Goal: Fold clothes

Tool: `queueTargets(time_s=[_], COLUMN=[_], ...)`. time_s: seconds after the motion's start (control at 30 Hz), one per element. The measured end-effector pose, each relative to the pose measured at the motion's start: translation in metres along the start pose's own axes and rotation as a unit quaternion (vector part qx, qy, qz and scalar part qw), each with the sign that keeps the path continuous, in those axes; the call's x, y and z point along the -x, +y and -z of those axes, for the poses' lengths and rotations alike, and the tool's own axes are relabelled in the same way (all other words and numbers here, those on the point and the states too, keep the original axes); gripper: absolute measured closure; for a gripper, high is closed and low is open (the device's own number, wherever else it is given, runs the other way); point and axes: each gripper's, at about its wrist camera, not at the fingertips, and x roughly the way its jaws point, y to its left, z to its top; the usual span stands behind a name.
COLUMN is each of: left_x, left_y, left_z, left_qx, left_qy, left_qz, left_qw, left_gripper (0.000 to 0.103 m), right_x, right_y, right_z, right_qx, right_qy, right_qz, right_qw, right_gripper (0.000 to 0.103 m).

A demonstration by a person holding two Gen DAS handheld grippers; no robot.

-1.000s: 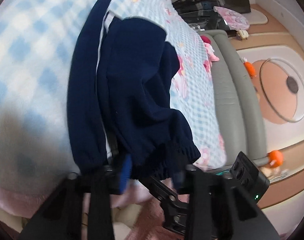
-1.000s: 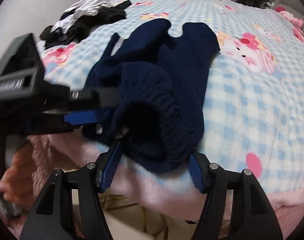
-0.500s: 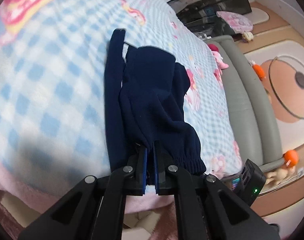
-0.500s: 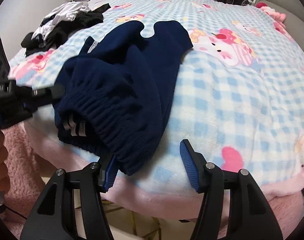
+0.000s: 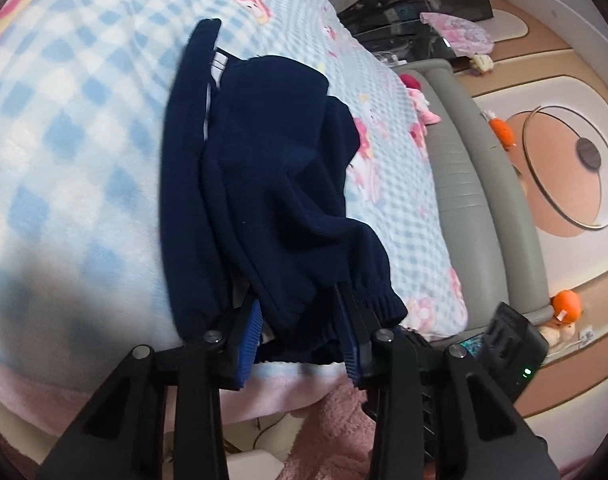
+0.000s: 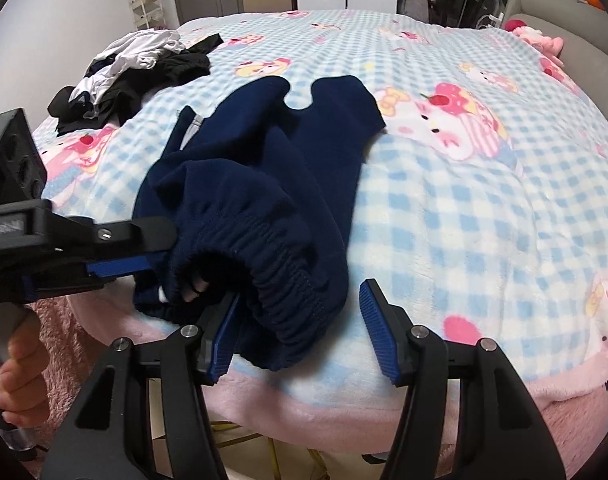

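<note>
Navy fleece trousers [image 6: 287,168] lie crumpled on the blue-check blanket [image 6: 444,208], their elastic waistband [image 6: 279,276] at the bed's near edge. My left gripper [image 5: 293,296] has its jaws opening, with the trousers' ribbed hem [image 5: 368,300] draped between and over the blue pads [image 5: 249,332], which do not press on it. In the right wrist view, the left gripper [image 6: 163,244] reaches in from the left at the waistband. My right gripper [image 6: 299,292] stands open around the waistband. Its left pad [image 6: 221,332] touches the cloth and its right pad [image 6: 378,332] is clear.
A heap of black and white clothes [image 6: 135,68] lies at the bed's far left. A grey padded bed frame [image 5: 464,184] and a pink plush toy [image 6: 536,36] border the far side. A pink rug [image 5: 336,420] lies below the edge. A hand [image 6: 19,364] holds the left gripper's handle.
The left jaws were shut half a second ago and now stand apart around the hem. In the right wrist view the waistband has shifted right, in between the right pads.
</note>
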Motion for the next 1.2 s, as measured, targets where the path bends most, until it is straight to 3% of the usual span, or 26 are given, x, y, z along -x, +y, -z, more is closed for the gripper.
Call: queueTargets(time_s=[0.17,0.23,0.27,0.37,0.57,0.73,0.83,0.93,0.97,1.0,1.07,1.13,1.2], left_x=[-0.009,-0.011,-0.012,-0.005,0.019,0.019,0.021,0.027,0.029,0.030,0.029,0.025,0.018], left_y=[0.000,-0.004,-0.009,-0.020,-0.022,-0.003,-0.001,-0.002,0.000,0.001,0.002,0.000,-0.004], left_z=[0.001,0.001,-0.001,-0.005,-0.009,-0.012,-0.012,-0.014,-0.014,-0.015,-0.015,-0.015,-0.014], left_qx=[0.010,0.009,0.001,-0.021,-0.046,-0.026,-0.017,-0.016,-0.014,-0.011,-0.008,-0.012,-0.029], left_qy=[0.009,0.006,0.000,-0.022,-0.051,-0.011,0.009,0.010,0.007,0.005,-0.001,-0.005,-0.001], left_qz=[0.010,0.020,0.016,-0.006,-0.071,-0.101,-0.087,-0.076,-0.068,-0.059,-0.041,-0.041,-0.060], left_qw=[0.9999,0.9997,0.9999,0.9995,0.9951,0.9945,0.9961,0.9970,0.9976,0.9982,0.9991,0.9991,0.9978], left_gripper=[0.064,0.073,0.085,0.091,0.091,0.093,0.093,0.087,0.072,0.050,0.045,0.049,0.077], right_x=[-0.002,-0.003,-0.003,-0.003,0.003,-0.007,-0.002,0.011,0.018,0.025,0.035,0.042,0.044], right_y=[-0.002,0.000,0.001,0.000,-0.005,-0.007,-0.016,-0.014,-0.013,-0.011,-0.008,-0.004,-0.005], right_z=[-0.003,-0.003,-0.003,-0.003,-0.005,0.000,0.000,-0.002,-0.003,-0.004,-0.007,-0.010,-0.016], right_qx=[-0.015,-0.011,-0.011,-0.013,-0.013,0.001,-0.020,-0.010,-0.006,-0.002,0.002,0.001,-0.013], right_qy=[0.002,0.001,0.002,0.001,-0.002,0.024,0.029,0.031,0.028,0.026,0.020,0.003,-0.014], right_qz=[-0.009,-0.007,-0.006,-0.002,0.035,0.078,0.046,-0.004,-0.029,-0.053,-0.088,-0.087,-0.068], right_qw=[1.000,1.000,1.000,1.000,0.999,0.997,0.998,0.999,0.999,0.998,0.996,0.996,0.997], right_gripper=[0.045,0.045,0.045,0.045,0.045,0.040,0.040,0.040,0.040,0.040,0.040,0.040,0.040])
